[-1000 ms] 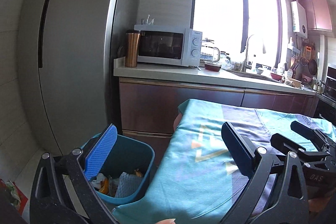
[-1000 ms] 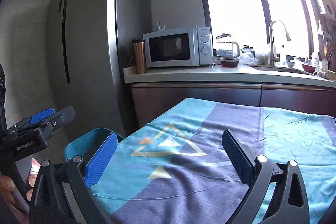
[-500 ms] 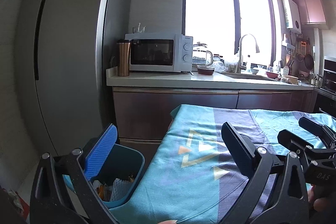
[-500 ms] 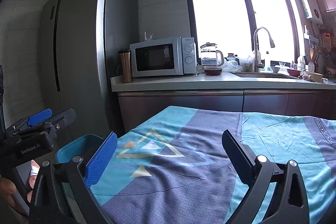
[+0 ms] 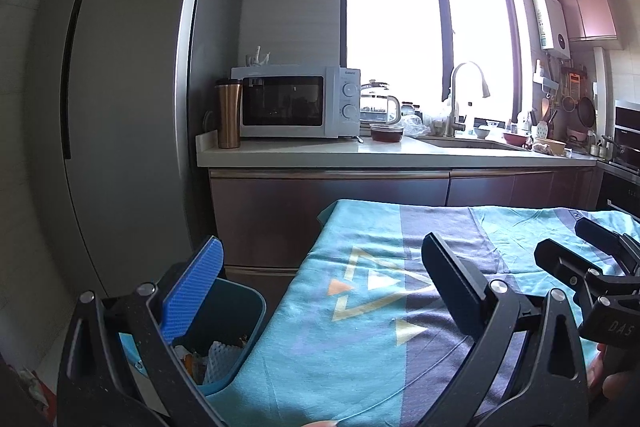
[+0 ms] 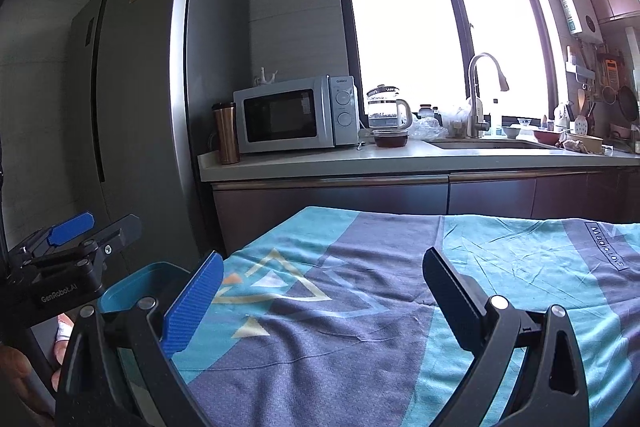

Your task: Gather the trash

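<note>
Jaws of the left gripper (image 5: 320, 283) and the right gripper (image 6: 322, 287) are spread wide, with nothing held between them. A teal trash bin (image 5: 236, 311) containing scraps is seen at the lower left of the left wrist frame, just beside the teal-and-purple cloth (image 6: 400, 267) covering the counter.

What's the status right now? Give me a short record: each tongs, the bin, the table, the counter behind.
left tongs: open, empty, above the table's left edge
right tongs: open, empty, over the cloth
bin: teal, on the floor beside the table's left edge, trash inside
tablecloth: teal and purple, no trash visible on it
counter: microwave, copper tumbler, glass kettle
</note>
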The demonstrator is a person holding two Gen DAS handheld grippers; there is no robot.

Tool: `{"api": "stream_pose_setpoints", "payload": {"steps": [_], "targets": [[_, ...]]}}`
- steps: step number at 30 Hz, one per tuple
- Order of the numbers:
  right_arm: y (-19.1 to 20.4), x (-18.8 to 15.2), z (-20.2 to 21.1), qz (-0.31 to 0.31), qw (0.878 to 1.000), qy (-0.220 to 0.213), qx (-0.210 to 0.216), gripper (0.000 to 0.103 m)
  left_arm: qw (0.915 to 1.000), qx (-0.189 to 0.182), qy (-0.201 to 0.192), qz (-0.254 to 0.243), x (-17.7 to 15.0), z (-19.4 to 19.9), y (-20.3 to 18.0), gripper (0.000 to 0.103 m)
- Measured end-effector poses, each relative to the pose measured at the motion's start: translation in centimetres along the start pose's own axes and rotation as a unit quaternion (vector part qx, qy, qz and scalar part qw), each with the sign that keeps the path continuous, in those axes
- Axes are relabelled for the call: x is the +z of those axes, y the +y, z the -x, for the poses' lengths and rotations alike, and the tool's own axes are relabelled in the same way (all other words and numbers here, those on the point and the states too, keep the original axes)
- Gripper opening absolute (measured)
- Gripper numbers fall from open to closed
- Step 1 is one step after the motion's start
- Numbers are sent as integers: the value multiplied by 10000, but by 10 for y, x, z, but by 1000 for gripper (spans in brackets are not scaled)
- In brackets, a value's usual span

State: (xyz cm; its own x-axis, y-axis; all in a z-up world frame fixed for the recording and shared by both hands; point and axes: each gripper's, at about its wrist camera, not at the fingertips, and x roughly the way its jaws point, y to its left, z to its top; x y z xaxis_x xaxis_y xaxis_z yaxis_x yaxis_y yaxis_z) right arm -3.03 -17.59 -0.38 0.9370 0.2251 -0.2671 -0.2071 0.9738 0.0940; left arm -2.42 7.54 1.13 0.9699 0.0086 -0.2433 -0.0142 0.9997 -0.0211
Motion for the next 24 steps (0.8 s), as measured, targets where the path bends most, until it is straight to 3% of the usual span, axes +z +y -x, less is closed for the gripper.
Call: {"api": "stream_pose_setpoints", "payload": {"steps": [24], "targets": [[-9,2,2,-47,10000,24,-11,96,10000,21,43,-29,-3,-3,-4,98]]}}
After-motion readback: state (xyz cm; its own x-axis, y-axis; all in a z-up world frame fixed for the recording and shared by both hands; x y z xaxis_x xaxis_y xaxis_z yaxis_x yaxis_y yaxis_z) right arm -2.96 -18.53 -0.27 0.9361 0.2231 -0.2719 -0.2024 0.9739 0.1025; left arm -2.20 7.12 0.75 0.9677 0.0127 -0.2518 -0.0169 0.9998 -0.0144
